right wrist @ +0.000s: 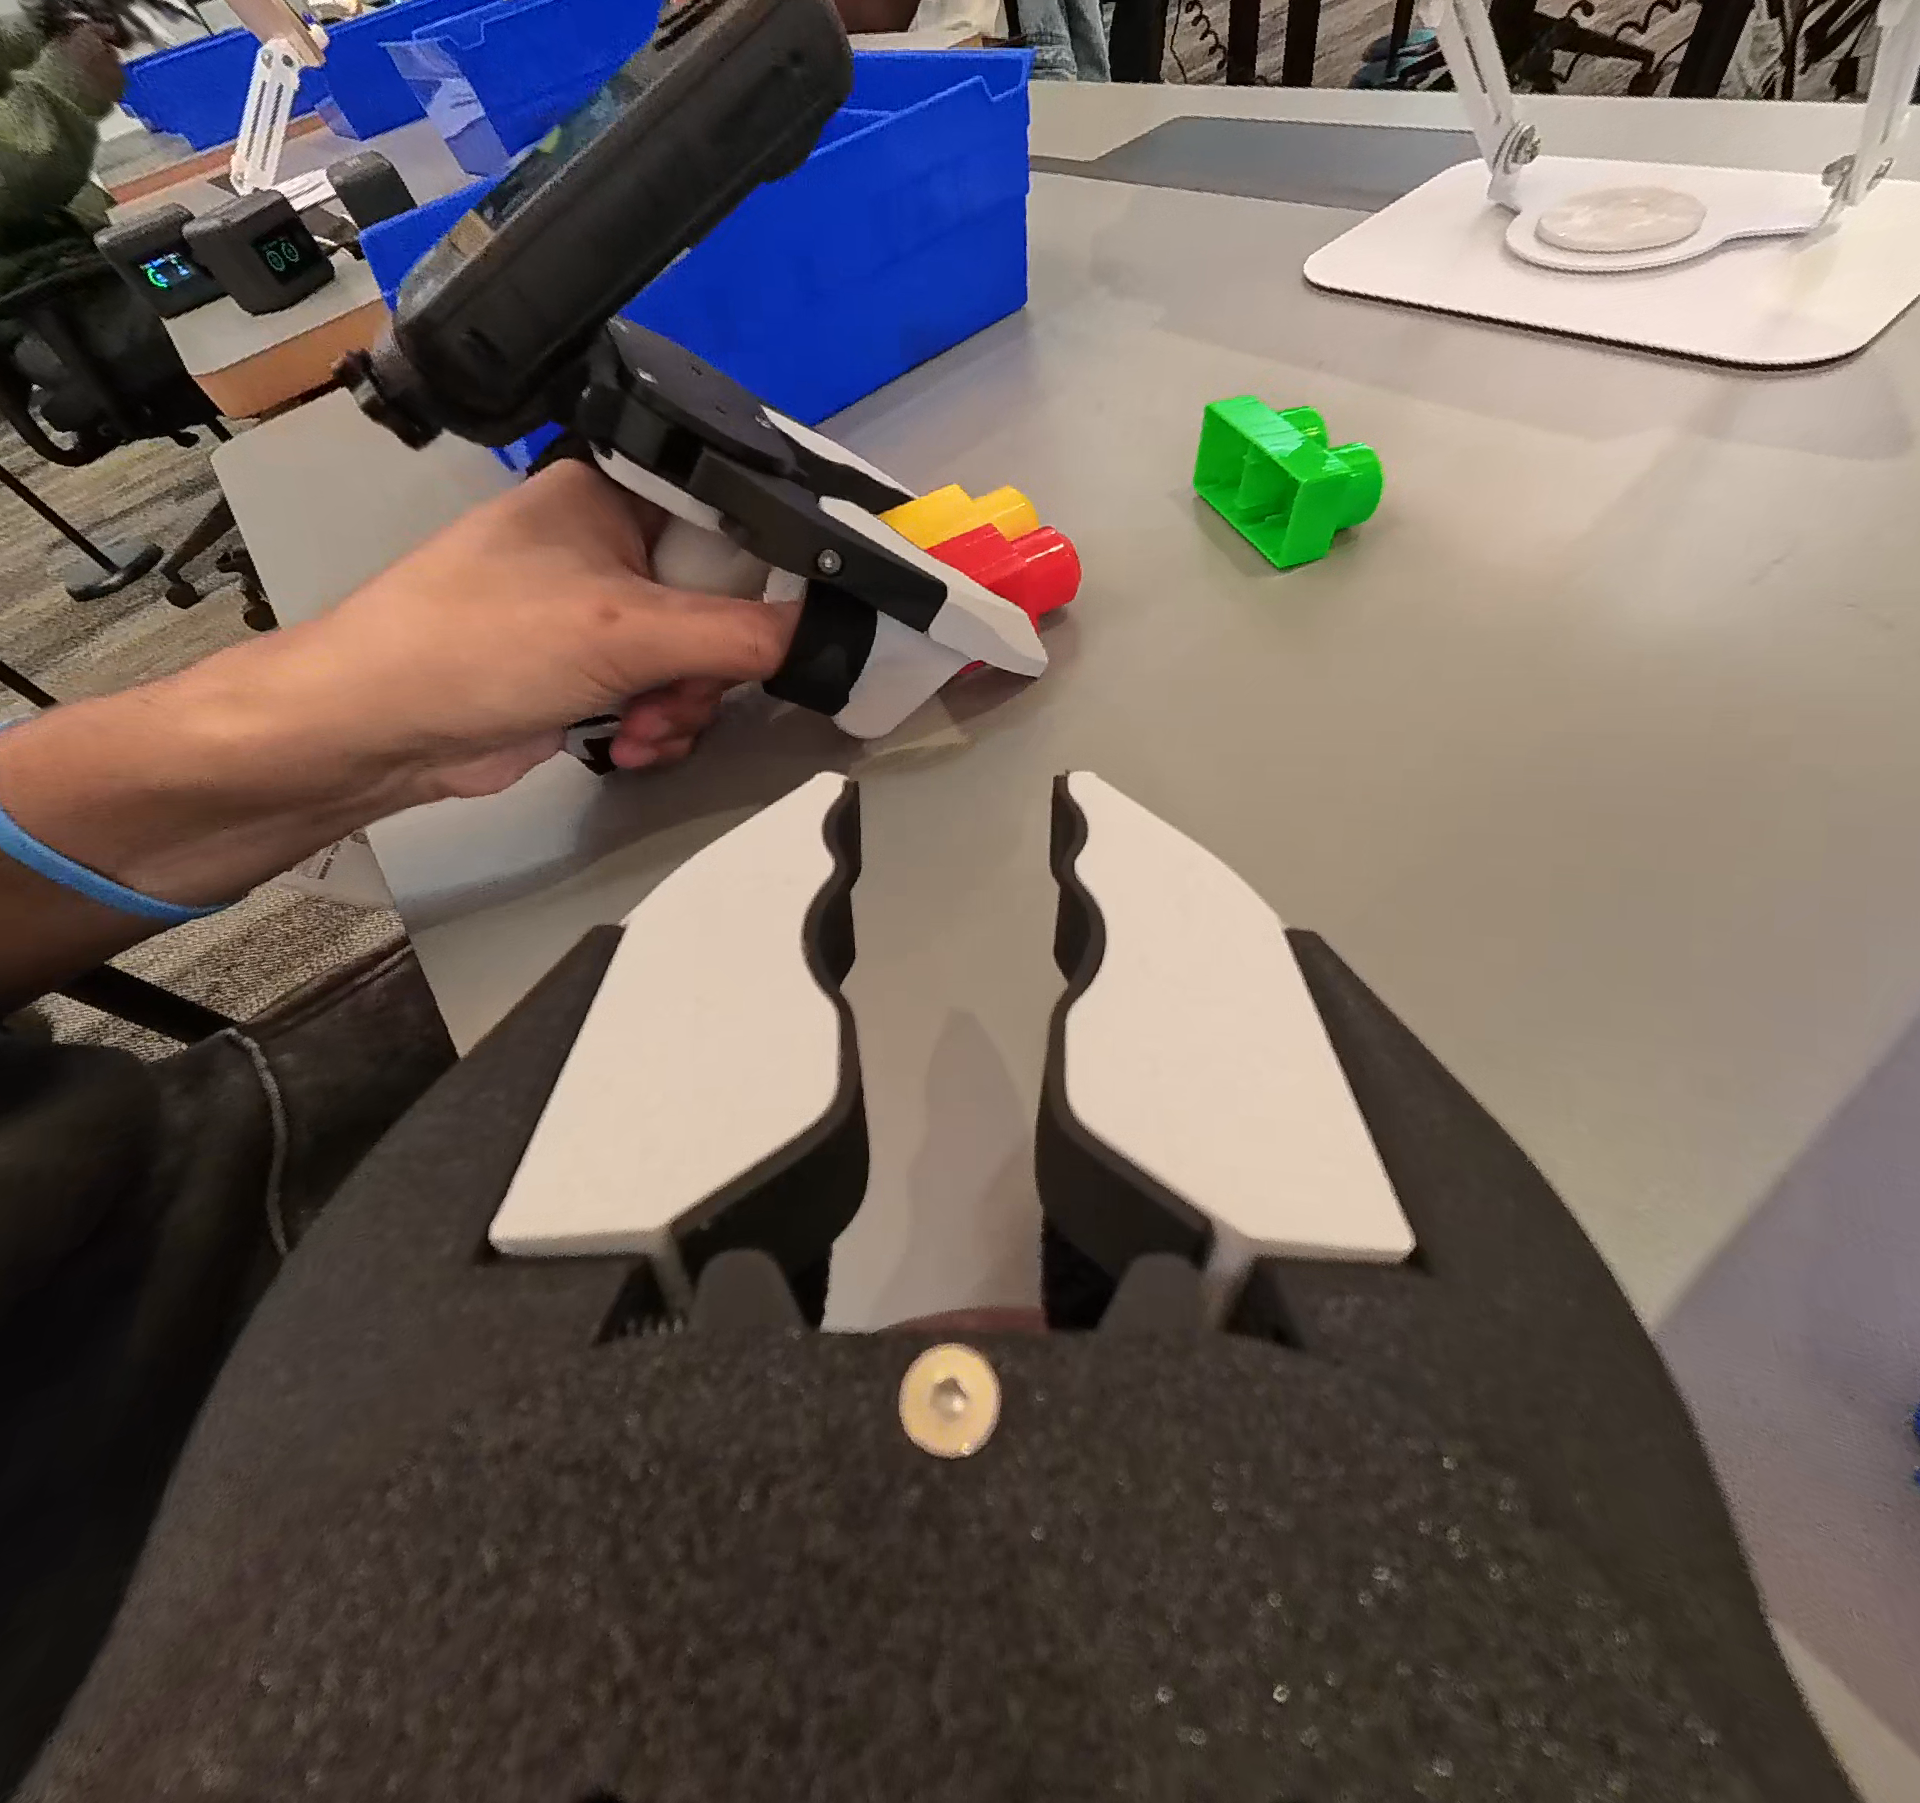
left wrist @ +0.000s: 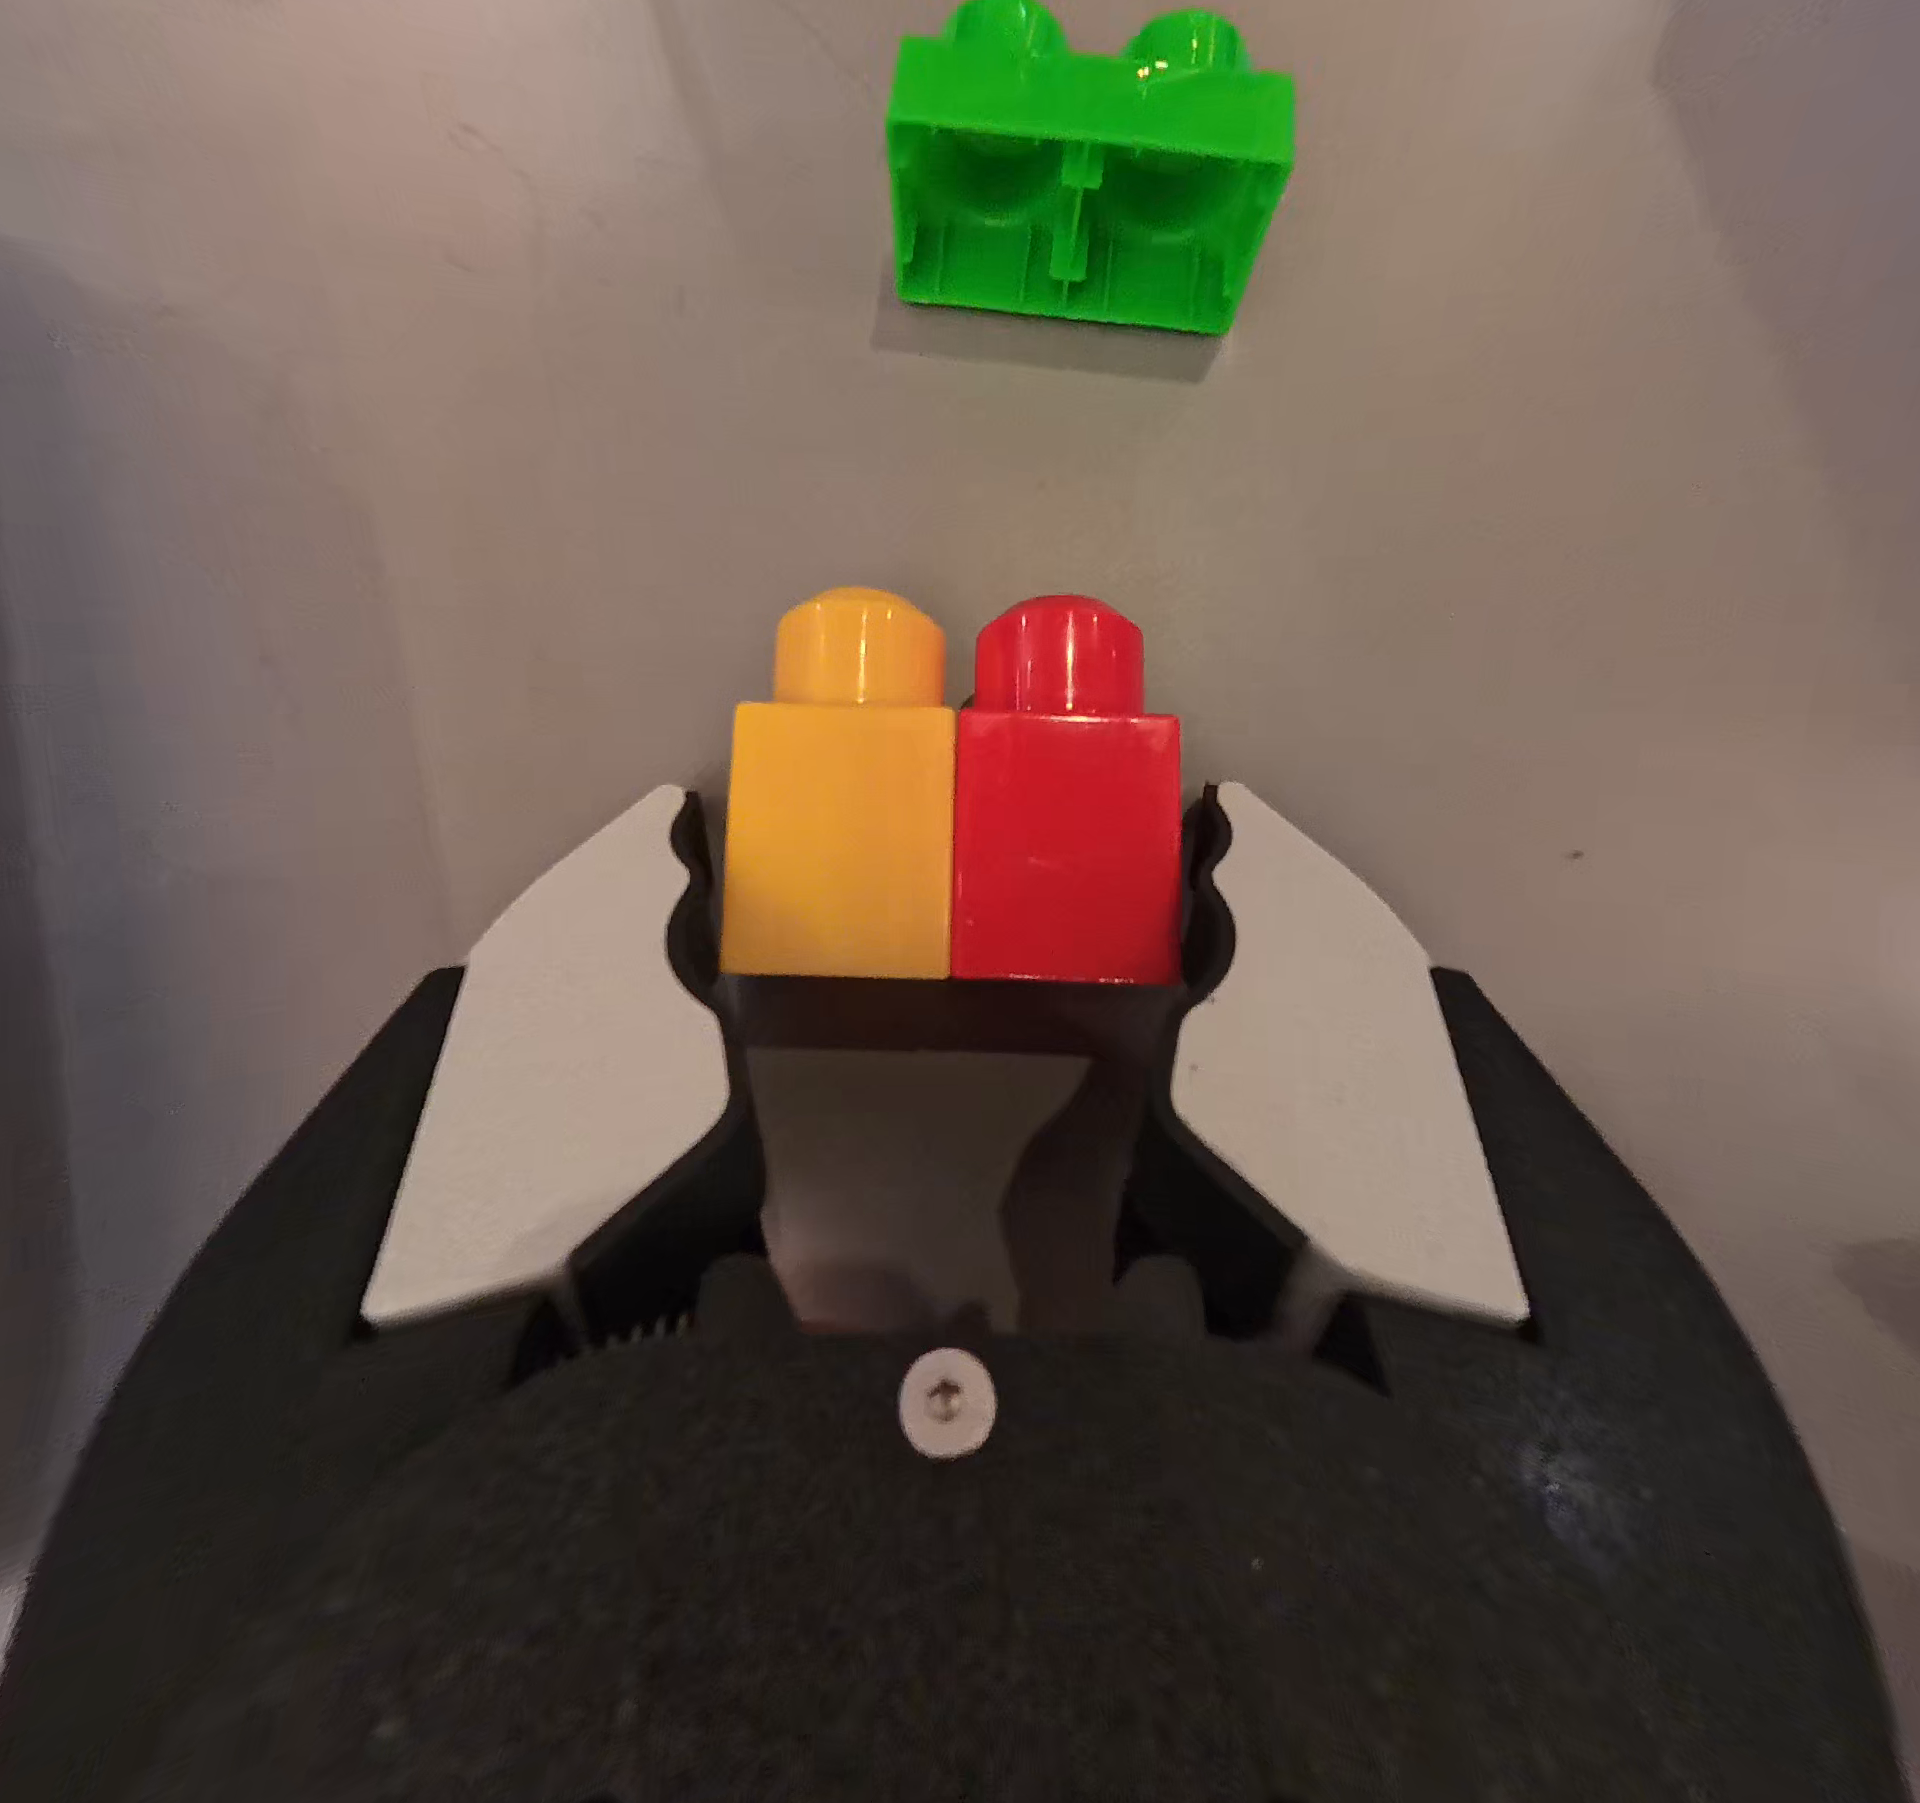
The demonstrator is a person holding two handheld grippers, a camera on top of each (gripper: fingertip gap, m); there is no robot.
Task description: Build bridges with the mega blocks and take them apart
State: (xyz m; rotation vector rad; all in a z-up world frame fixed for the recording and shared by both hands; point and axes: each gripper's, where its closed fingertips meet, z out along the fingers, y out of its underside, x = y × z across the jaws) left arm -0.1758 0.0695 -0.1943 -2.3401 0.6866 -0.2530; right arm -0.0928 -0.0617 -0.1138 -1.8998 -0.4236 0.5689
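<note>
1. My left gripper (left wrist: 951,880) pinches two single-stud blocks side by side, the yellow block (left wrist: 836,839) and the red block (left wrist: 1065,844). One finger presses the outer face of each, so the pair is squeezed together as one unit.

2. The right wrist view shows that gripper (right wrist: 977,600) held low over the grey tabletop (right wrist: 1455,818), the two blocks pointing studs-forward toward the green block (right wrist: 1283,486). Whether the pair touches the surface I cannot tell.

3. The green block (left wrist: 1086,184) is the two-stud piece. It lies on its side ahead of the pair, well apart from it, nearer the far edge of the tabletop and the white stand (right wrist: 1621,278). From my left hand's view its hollow underside faces me.

4. My right gripper (right wrist: 956,797) is spread and holds nothing, hovering near the near edge.

5. I judge this an early building step: the two pillars are in hand and the green span is not yet on them.

6. Next, the pillars need standing upright, studs up. Then my free right gripper should take the green block by its long sides, turn its hollow face down and press it over both studs.

7. The blue bins (right wrist: 831,226) along the left edge play no part.
</note>
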